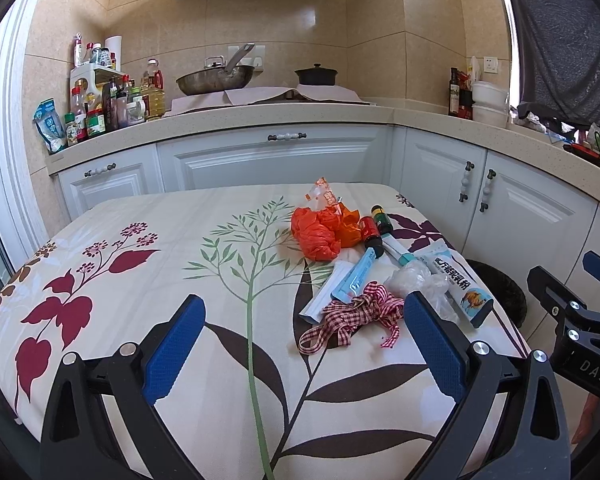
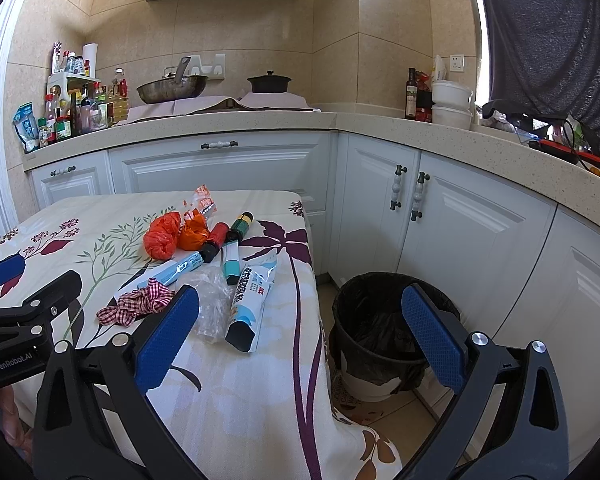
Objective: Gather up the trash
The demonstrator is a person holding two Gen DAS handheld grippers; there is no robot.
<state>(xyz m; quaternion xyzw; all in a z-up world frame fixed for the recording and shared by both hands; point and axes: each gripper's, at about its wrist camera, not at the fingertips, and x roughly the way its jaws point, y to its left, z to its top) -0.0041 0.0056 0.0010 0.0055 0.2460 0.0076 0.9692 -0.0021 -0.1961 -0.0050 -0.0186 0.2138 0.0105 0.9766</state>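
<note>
Right wrist view: the right gripper (image 2: 300, 332) holds wide-open, empty jaws between the trash (image 2: 204, 264) at centre-left and the bin (image 2: 384, 320) at lower right; the left gripper (image 1: 304, 344) likewise gapes empty.

Beige tiled walls (image 1: 380, 20) (sunlit) back white cabinets (image 2: 480, 216) under speckled counter (image 1: 300, 114).

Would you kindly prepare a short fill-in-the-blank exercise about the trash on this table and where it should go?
1. The crumpled plastic bag at the far end of the pile is ____ in colour.
2. The trash bin beside the table is lined with a ____ bag.
3. The checked ribbon is red and ____.
4. Both grippers' jaws are ____.

Missing words: orange; black; white; open
</note>
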